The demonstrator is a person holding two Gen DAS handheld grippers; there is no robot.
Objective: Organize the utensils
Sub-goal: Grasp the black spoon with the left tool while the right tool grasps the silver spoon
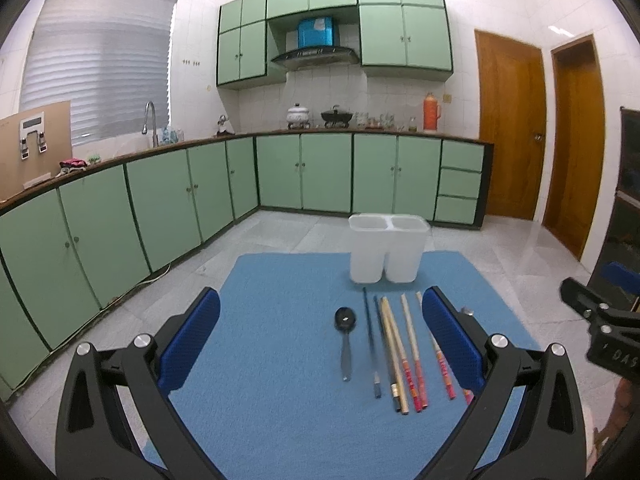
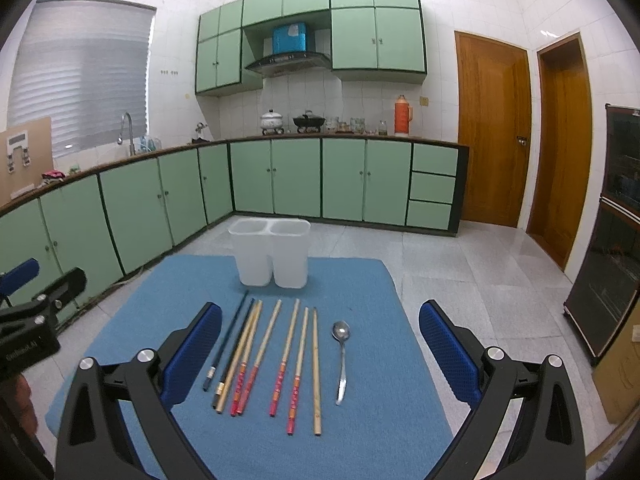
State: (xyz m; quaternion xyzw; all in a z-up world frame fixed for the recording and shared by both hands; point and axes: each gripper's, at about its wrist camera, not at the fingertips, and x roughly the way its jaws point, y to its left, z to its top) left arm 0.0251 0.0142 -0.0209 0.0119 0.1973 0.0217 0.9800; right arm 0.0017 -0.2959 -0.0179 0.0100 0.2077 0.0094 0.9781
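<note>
1. The left gripper is hovering over the blue mat, its blue fingers spread wide and gripping nothing.
2. The right gripper is hanging over the same blue mat, its fingers likewise released and bare.
3. The chopsticks are lying side by side on the mat, roughly parallel, tips pointing toward the holder; several are showing red patterned ends, two at the left are dark.
4. A metal spoon is lying at the right end of the row, bowl toward the holder, apart from the nearest chopstick.
5. A dark-bowled spoon is lying at the left end of the row, seen in the left wrist view.
6. The white two-compartment holder is standing upright at the mat's far edge, just beyond the chopstick tips.
7. Green cabinets are lining the far wall.
</note>
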